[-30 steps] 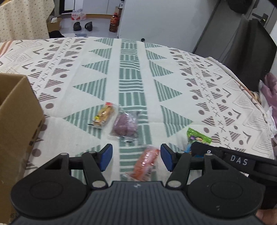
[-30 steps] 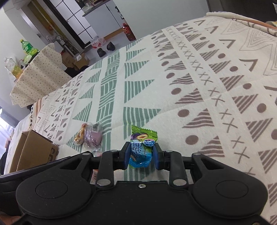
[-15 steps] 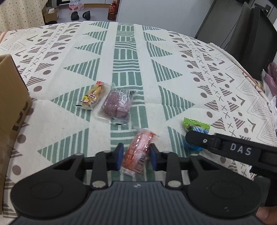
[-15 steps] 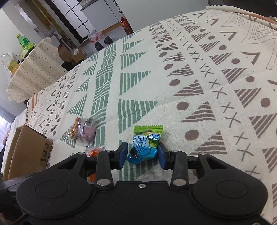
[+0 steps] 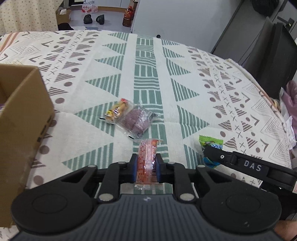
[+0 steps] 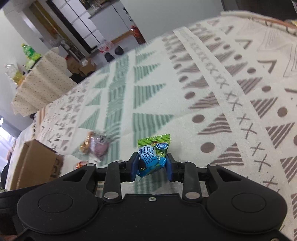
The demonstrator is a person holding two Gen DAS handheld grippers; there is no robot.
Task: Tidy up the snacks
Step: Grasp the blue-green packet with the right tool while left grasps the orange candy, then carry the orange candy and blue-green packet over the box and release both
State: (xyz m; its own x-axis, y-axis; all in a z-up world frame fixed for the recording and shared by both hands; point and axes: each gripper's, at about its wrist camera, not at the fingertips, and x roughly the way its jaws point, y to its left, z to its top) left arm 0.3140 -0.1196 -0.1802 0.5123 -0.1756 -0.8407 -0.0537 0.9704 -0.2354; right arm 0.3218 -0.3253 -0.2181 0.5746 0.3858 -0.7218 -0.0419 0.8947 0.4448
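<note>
My left gripper (image 5: 145, 167) is shut on an orange-red snack packet (image 5: 146, 157), low over the patterned tablecloth (image 5: 144, 74). Just beyond it lie a yellow snack (image 5: 118, 111) and a purple snack (image 5: 138, 121), touching each other. In the right wrist view my right gripper (image 6: 151, 166) is shut on a blue-and-green candy packet (image 6: 153, 154), whose green end sticks out past the fingertips. The left wrist view shows that gripper's black finger (image 5: 241, 163) lying over the candy packet (image 5: 210, 140) at the right. An open cardboard box (image 5: 22, 118) stands at the left.
The cardboard box (image 6: 35, 163) is at the left in the right wrist view, with the yellow and purple snacks (image 6: 96, 146) beside it. A dark chair (image 5: 269, 55) stands past the table's right edge. Shoes and a bottle (image 5: 128, 13) sit on the floor beyond.
The left gripper closed from wide open onto the orange-red packet. The right gripper loosened slightly, then tightened again on the candy packet; its view is now blurred by motion.
</note>
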